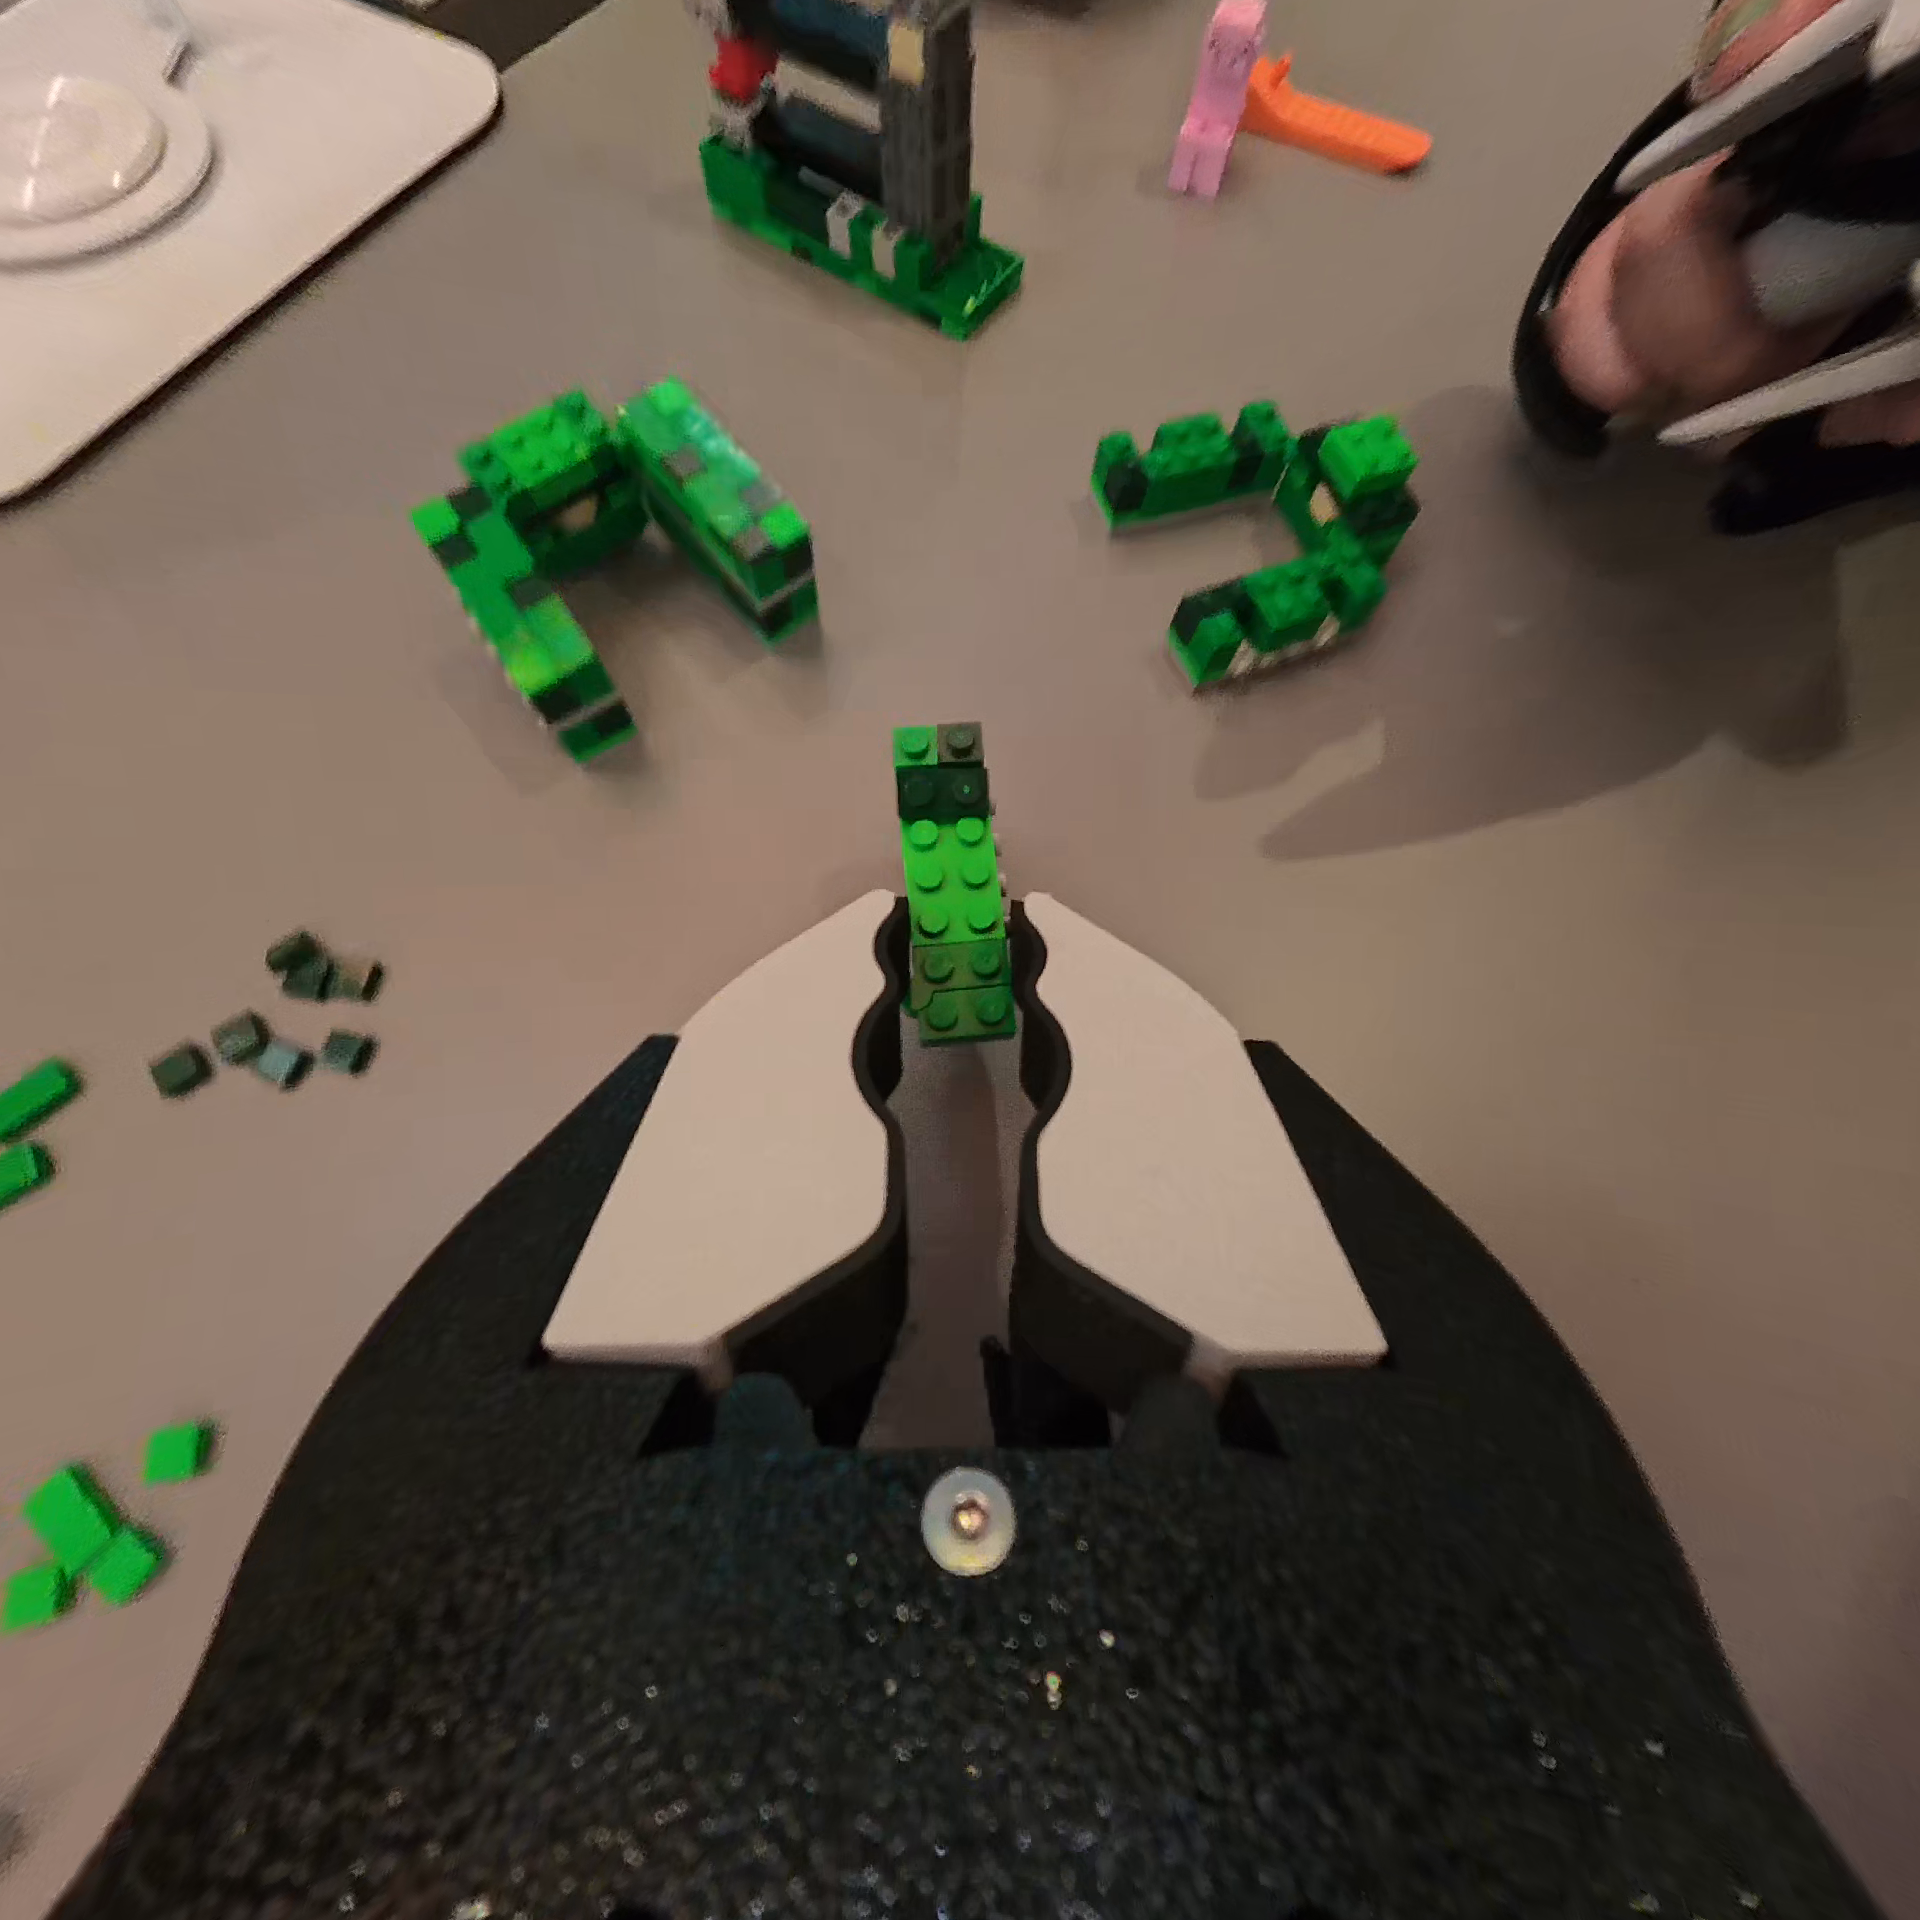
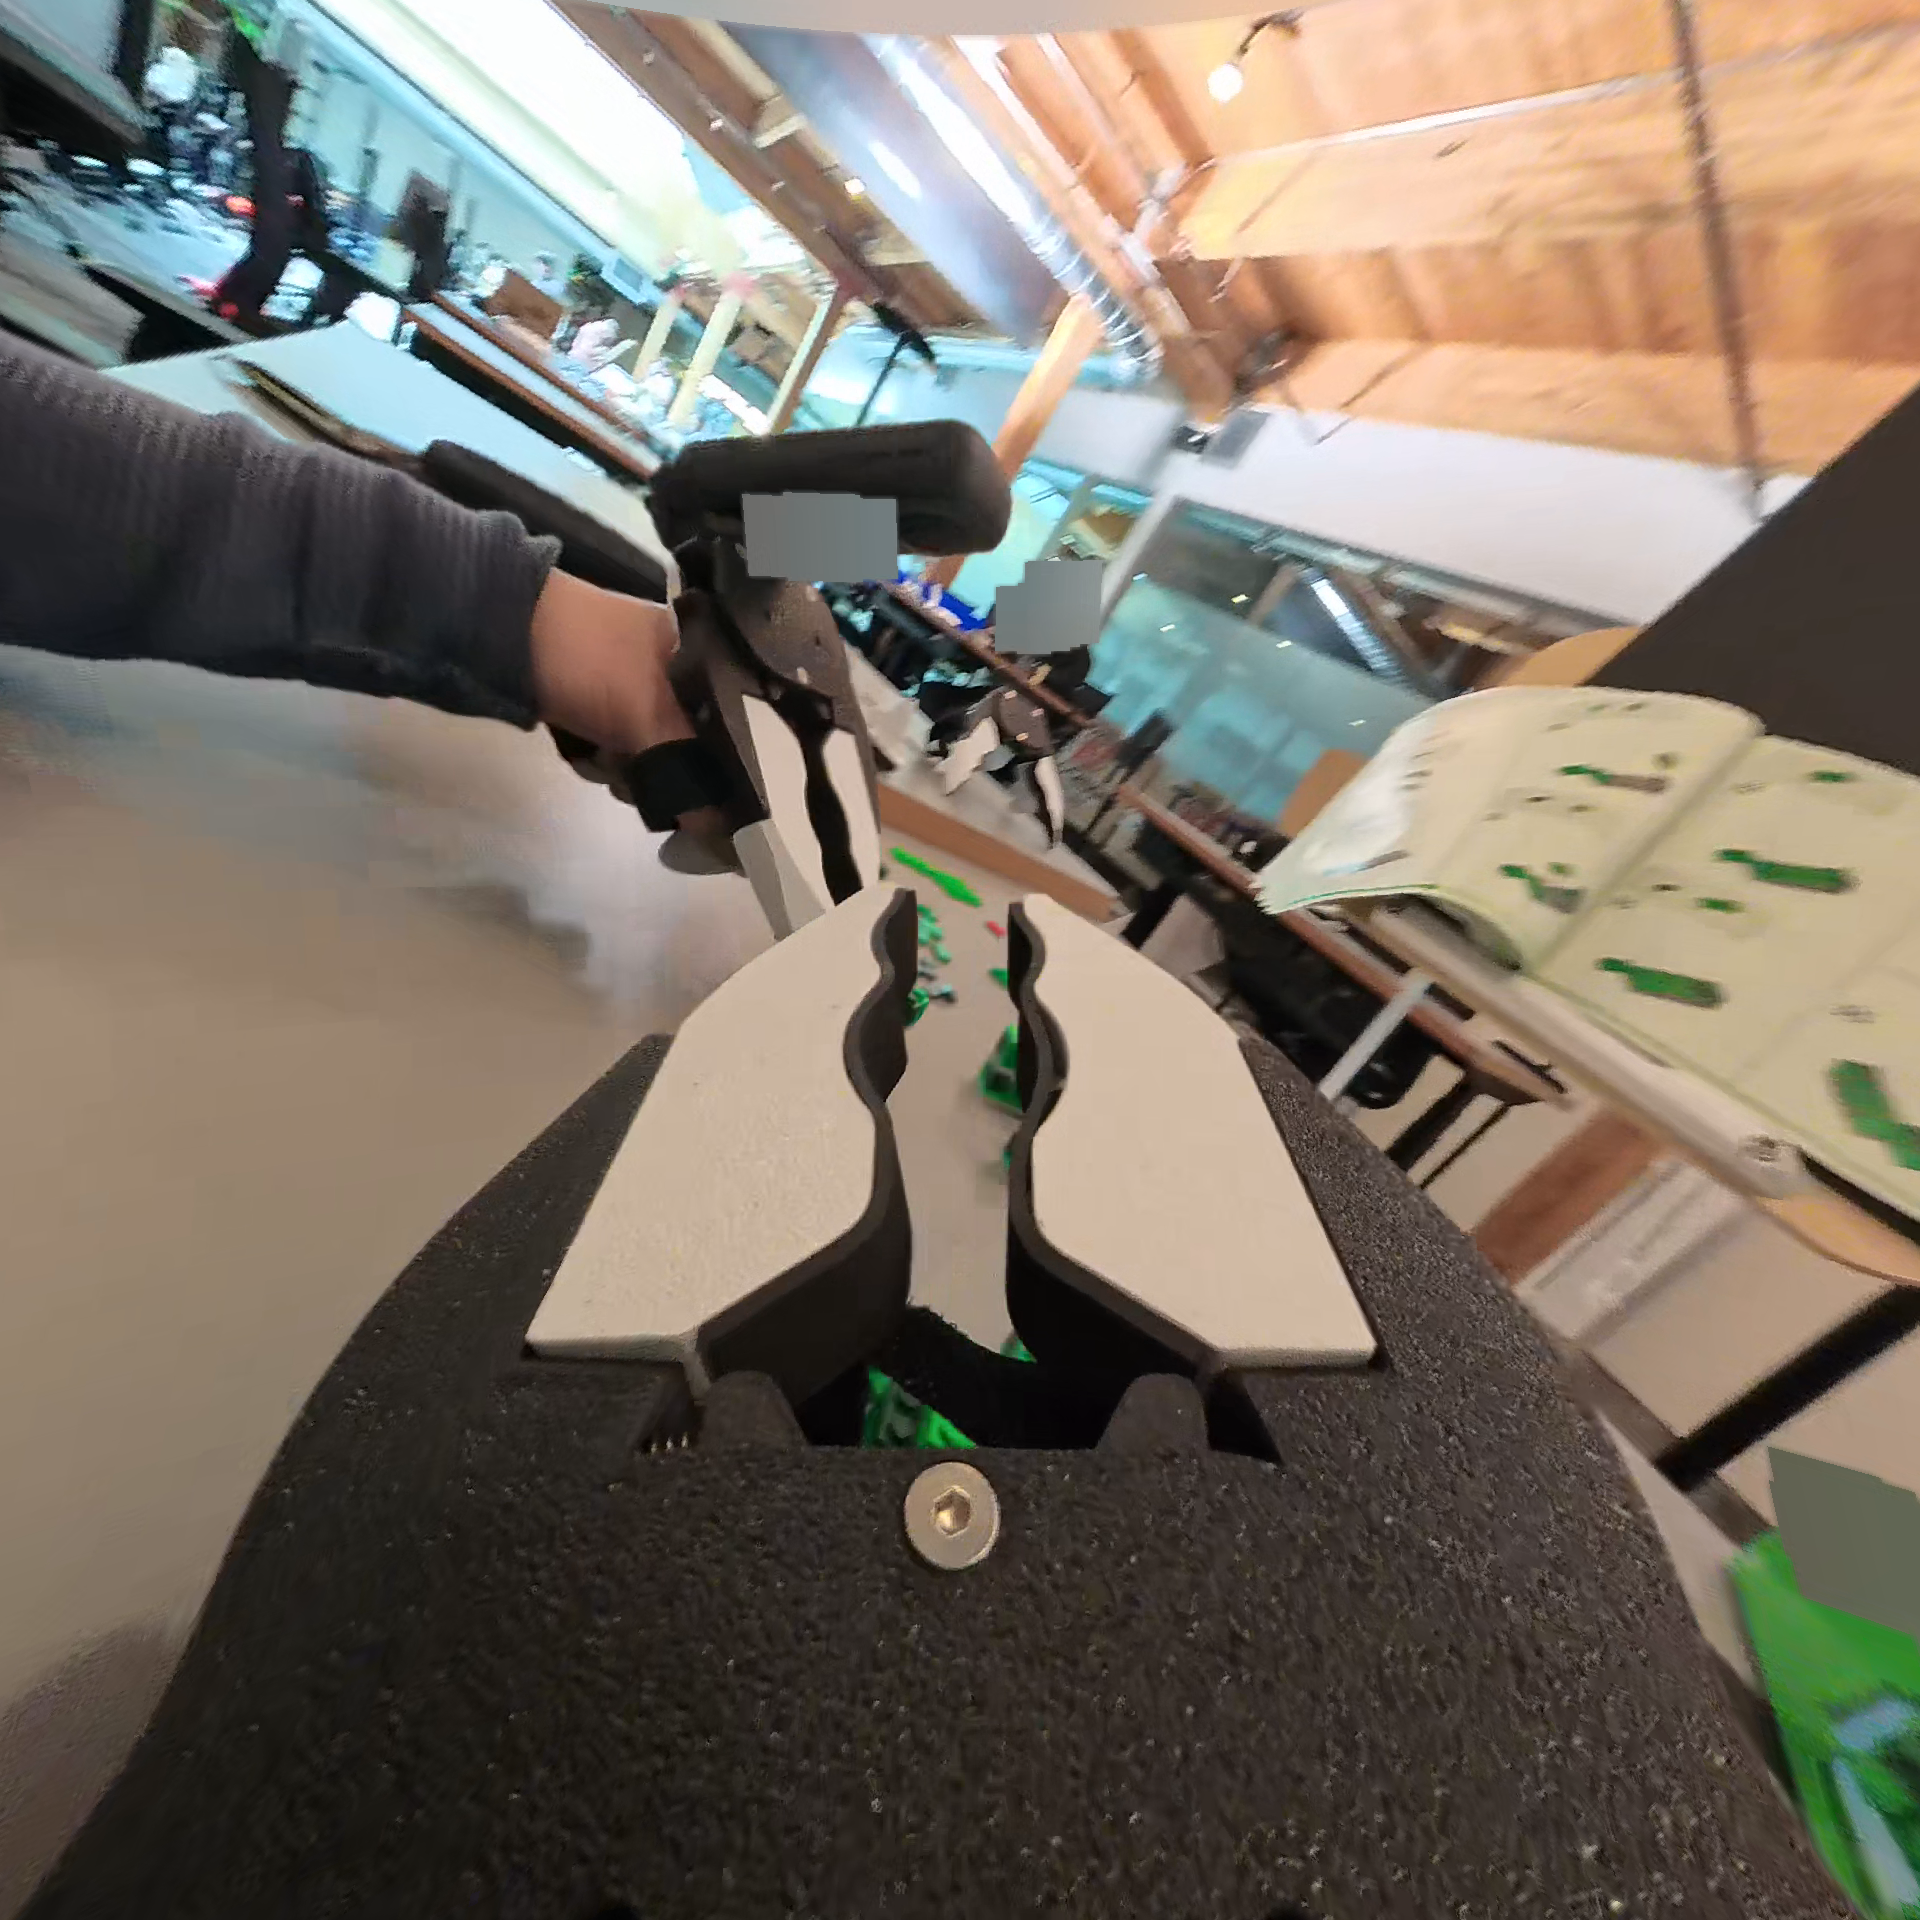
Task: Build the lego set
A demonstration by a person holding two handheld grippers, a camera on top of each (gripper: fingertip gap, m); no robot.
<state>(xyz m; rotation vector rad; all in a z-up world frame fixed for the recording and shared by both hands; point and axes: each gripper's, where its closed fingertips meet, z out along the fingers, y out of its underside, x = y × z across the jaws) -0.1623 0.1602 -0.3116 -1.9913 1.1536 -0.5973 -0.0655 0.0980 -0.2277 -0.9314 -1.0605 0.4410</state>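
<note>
Green studded brick strip [image 1: 954,883], light, rigid, liable to snap at its seams, sits clamped near one end between the left gripper [image 1: 958,925] jaws. The right gripper [image 2: 961,914] gapes slightly, holding nothing.

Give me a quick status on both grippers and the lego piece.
Left gripper shut on green lego strip, held above table. Right gripper open, empty, tilted up off the table. Nothing in the way.
</note>
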